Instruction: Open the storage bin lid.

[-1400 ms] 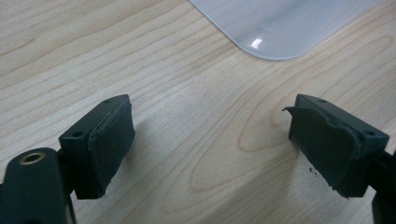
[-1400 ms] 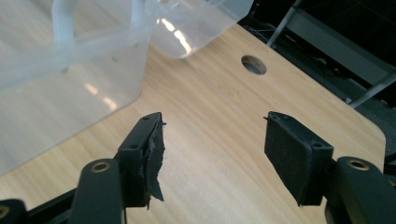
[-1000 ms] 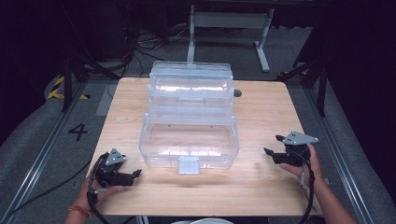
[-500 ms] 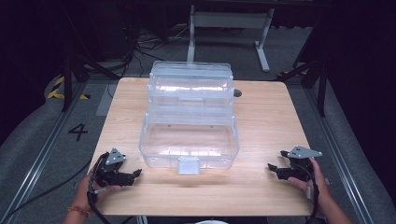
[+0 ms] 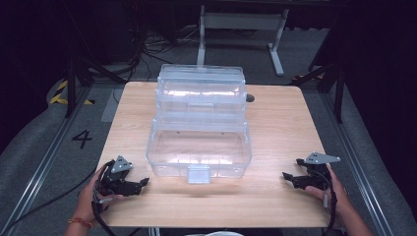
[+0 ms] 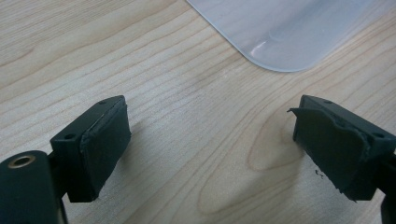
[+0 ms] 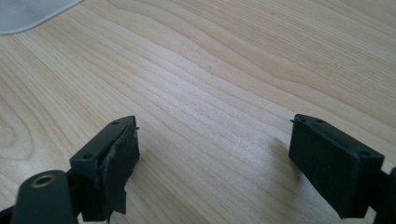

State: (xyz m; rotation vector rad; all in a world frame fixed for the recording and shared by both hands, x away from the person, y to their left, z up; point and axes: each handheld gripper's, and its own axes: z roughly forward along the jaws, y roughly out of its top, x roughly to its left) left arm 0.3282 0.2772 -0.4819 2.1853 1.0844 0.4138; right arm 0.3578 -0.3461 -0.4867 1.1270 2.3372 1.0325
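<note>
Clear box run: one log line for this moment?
left tool: open, empty, by clear box | right tool: jaws just opening, empty, apart from box | table: box untouched

Light wood-grain bench point(image 5: 285, 123), square top with rounded corners, bare on both sides. Small dark round spot point(image 5: 250, 98) on the bench near its far edge. Grey floor point(image 5: 44, 147) around it, black "4" marking point(image 5: 81, 139) on the left, yellow-black hazard tape point(image 5: 63, 93) further back. Grey metal stand frame point(image 5: 241, 22) behind the bench, tangled black cables point(image 5: 157, 46) on the floor beside it.
</note>
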